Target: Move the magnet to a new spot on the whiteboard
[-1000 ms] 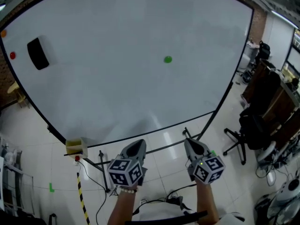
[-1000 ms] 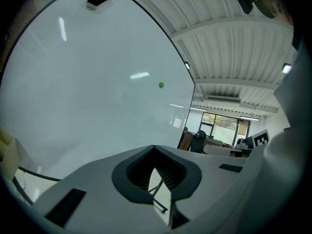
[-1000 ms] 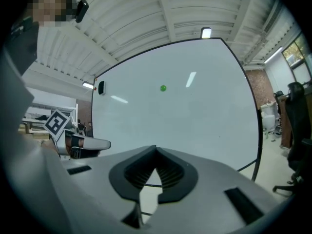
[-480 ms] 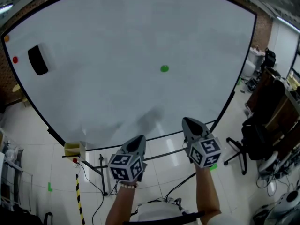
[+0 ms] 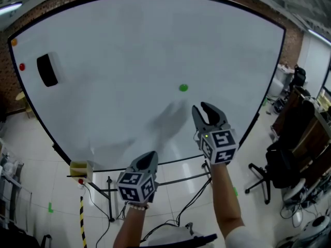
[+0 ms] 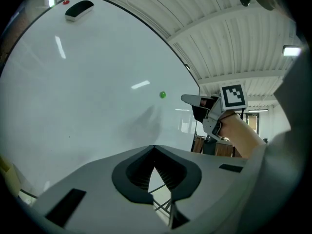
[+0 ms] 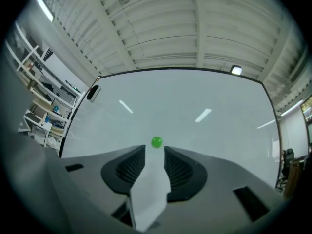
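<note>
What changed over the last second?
The right gripper rose from below the whiteboard up toward the green magnet. Its jaws have just been opening, with nothing between them. Nothing was grasped or released. The left gripper stays low and shut, and the magnet sits where it was.

The grey right gripper [image 7: 155, 150], its jaws just opening and empty, faces a small round green magnet [image 7: 156, 142] on a white whiteboard [image 7: 204, 101].
</note>
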Available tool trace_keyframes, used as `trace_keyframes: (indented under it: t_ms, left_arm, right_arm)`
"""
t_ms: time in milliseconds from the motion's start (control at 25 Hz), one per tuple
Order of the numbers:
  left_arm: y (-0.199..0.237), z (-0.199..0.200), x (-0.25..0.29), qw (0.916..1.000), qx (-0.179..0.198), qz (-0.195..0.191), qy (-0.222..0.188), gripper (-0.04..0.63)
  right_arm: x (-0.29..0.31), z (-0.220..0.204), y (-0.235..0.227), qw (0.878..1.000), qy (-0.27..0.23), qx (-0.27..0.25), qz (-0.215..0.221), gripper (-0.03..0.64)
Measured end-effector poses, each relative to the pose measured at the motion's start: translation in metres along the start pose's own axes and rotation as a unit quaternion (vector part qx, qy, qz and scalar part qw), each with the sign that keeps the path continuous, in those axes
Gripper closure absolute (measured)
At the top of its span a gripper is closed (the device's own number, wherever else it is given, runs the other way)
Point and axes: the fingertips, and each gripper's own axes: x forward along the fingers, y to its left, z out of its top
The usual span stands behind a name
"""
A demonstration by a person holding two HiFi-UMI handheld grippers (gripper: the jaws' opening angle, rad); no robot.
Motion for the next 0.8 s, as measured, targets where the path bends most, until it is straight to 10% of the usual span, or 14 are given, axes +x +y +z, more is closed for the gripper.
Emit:
trace_keyframes:
  t_ms: [800]
  left_arm:
    - [0.011, -0.021, -0.005, 0.9996, -0.024, 0.006, 0.013, 0.597]
  right_arm:
    - [0.090, -0.004, 0.005, 0.988, 0.055, -0.139, -0.035, 0.426]
